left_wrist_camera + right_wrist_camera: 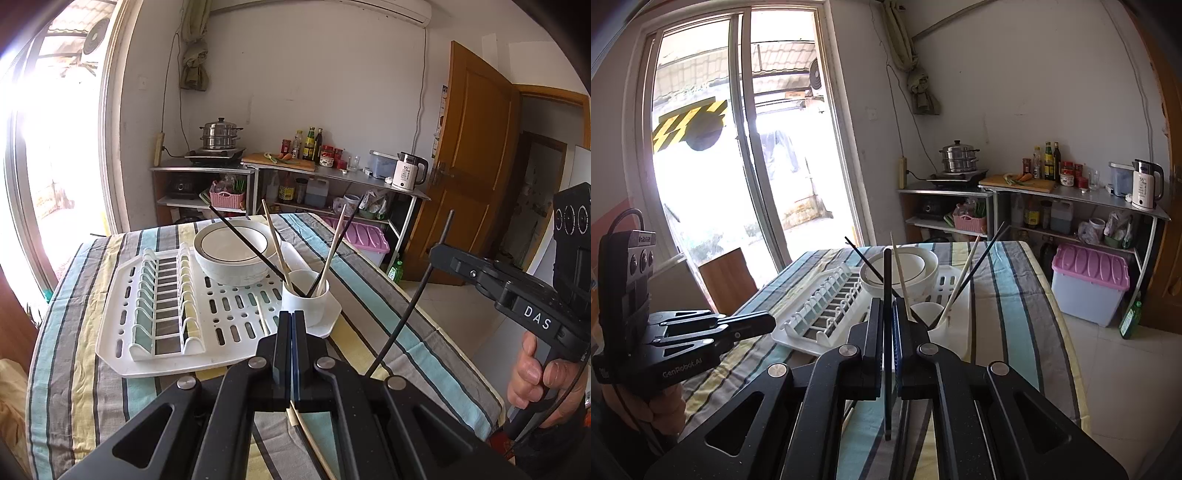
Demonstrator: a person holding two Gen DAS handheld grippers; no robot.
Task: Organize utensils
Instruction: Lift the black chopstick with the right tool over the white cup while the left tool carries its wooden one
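Black chopstick gripped upright by the right tool

A thin black plastic chopstick (887, 332) is clamped in the right tool (887, 314); a pale wooden chopstick (300, 424) is pinched beneath the closed left tool (293, 321). Just ahead, a white cylindrical ceramic cup (304, 301) of chopsticks is seen on the white slotted plastic drying rack (122, 317), on the striped-cloth table (74, 387).

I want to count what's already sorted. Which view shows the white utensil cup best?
The left wrist view: the white utensil cup stands unobstructed on the drying rack, with four chopsticks visible inside. In the right wrist view, the right gripper and its black chopstick partly cover the cup.
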